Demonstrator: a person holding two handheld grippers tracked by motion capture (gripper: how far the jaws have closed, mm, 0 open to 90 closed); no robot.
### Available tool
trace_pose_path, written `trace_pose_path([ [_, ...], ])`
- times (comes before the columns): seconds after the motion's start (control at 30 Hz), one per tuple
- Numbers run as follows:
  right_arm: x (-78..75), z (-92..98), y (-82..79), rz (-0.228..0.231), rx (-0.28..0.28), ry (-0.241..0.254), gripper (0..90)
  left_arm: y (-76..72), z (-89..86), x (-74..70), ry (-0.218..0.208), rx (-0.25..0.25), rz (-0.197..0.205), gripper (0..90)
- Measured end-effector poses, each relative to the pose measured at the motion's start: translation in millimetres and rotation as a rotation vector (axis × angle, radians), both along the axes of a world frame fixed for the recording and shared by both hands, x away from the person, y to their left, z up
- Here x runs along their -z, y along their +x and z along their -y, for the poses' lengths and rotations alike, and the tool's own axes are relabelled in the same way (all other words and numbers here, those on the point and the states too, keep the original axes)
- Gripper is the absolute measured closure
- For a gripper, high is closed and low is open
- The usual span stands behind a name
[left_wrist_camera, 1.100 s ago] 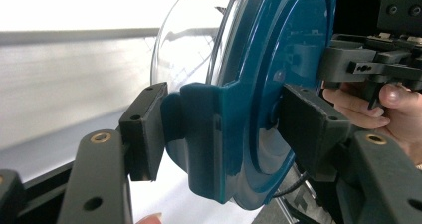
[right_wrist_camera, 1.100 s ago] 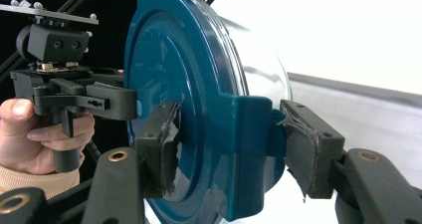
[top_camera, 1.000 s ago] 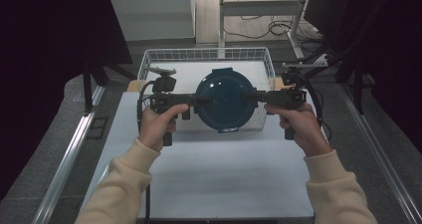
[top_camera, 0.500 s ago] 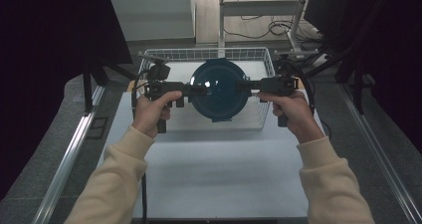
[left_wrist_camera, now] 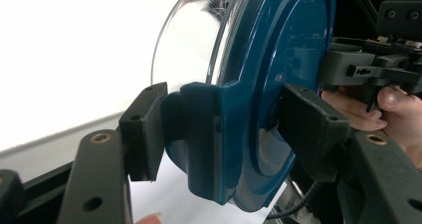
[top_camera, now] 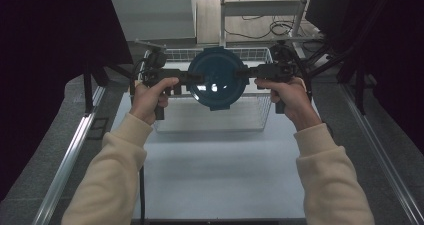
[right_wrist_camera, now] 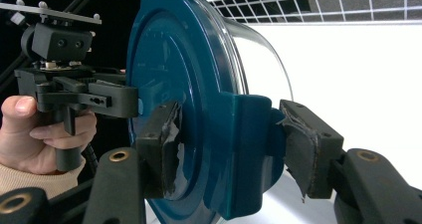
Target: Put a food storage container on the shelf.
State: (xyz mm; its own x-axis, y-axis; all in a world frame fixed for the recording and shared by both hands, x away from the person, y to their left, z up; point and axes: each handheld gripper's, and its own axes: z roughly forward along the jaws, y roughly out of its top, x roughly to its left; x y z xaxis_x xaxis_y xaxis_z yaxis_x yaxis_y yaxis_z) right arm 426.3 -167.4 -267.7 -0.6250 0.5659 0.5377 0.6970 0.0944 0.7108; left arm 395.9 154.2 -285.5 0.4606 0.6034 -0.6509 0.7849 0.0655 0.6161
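Round container with a blue lid [top_camera: 216, 82] held up in the air between both grippers, sitting above the wire basket [top_camera: 250, 117] at the far end of the white table [top_camera: 215, 170]. Clear glass-looking bowl underneath, blue lid on top with clip tabs on the sides.

Left gripper [top_camera: 192, 78] clamped on the left clip tab, jaws about halfway apart with one pad on the lid side and one on the bowl side, pressing on the tab [left_wrist_camera: 204, 134] from both faces. Same deal with the right gripper [top_camera: 246, 74] on the opposite tab [right_wrist_camera: 239, 149], pads tight against it, rubber on those pads looking pretty chewed up and peeling.

From each gripper view, the other hand and its gripper visible behind the lid, fingers wrapped round the handle.

Around it: basket right below and a bit toward the near side, mesh wall visible behind the container in the right gripper view. Metal rails [top_camera: 75, 150] running down both sides of the table, dark curtains left and right, a shelf frame and some loose cables [top_camera: 260, 27] on the floor past the far end. Nothing between container and basket, just open air
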Motion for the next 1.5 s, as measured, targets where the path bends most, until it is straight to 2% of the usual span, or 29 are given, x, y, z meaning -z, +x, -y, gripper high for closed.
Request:
trace_pose_path([
  [0.53,-7.3,-15.6,36.7,-0.020,-0.004,0.006,43.2,33.7,-15.6,-5.7,-0.007,-0.020,-0.014,38.1],
  [0.8,0.0,-17.3,54.1,-0.046,0.000,0.007,43.2,52.0,-17.1,6.0,-0.025,-0.025,-0.047,38.0],
  [1.1,22.7,-23.0,76.7,-0.093,0.002,0.017,43.4,68.6,-22.5,21.5,-0.017,-0.040,-0.080,37.9],
  [1.13,25.0,-23.7,78.4,-0.100,0.001,0.019,43.7,71.4,-24.9,25.5,-0.038,-0.053,-0.090,38.0],
  [1.33,28.7,-25.4,82.3,-0.116,0.022,0.050,44.5,77.5,-29.8,30.3,-0.070,-0.062,-0.102,37.8],
  [1.5,33.1,-24.6,89.6,-0.167,0.051,0.076,44.1,86.5,-30.1,35.5,-0.108,-0.089,-0.132,37.3],
])
